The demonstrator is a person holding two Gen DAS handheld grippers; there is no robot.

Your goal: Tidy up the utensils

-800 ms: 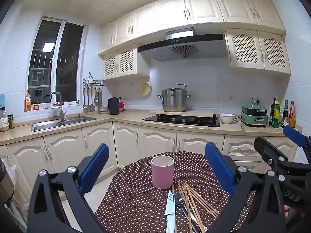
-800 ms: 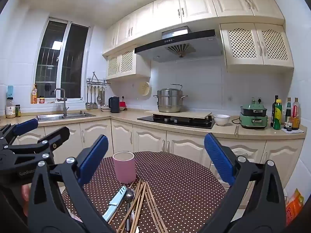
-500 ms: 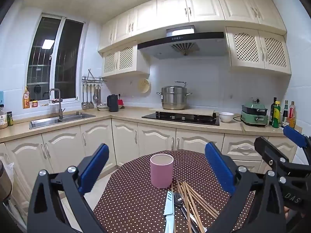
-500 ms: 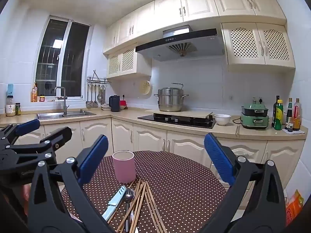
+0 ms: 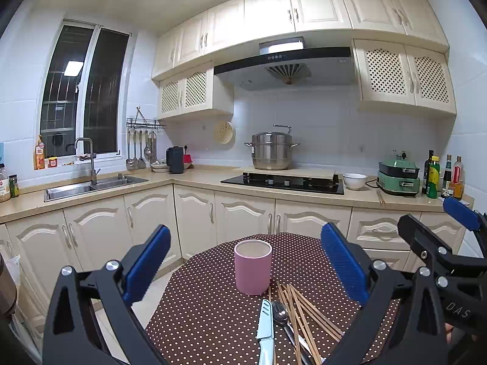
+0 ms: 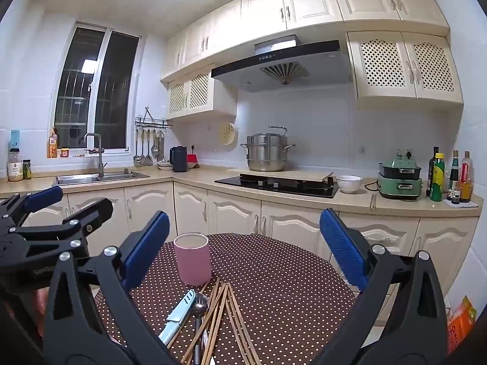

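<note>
Left tongs (image 5: 243, 263) and right tongs (image 6: 243, 251) both spread wide, empty, pink cup (image 5: 252, 267) ahead between them, knife (image 5: 265, 322), spoon (image 5: 280, 314), chopsticks (image 5: 299, 313) below on dotted table (image 5: 207, 304).

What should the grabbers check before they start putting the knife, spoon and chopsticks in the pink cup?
1. Left gripper jaws wide, nothing held: ok.
2. Right gripper jaws wide, nothing held: ok.
3. Pink cylindrical cup upright on the brown polka-dot tablecloth: ok.
4. Cup empty inside: cannot tell.
5. Pale blue knife and metal spoon lying reachable: ok.
6. Wooden chopsticks tidy: not ok, they cross in a loose pile.
</note>
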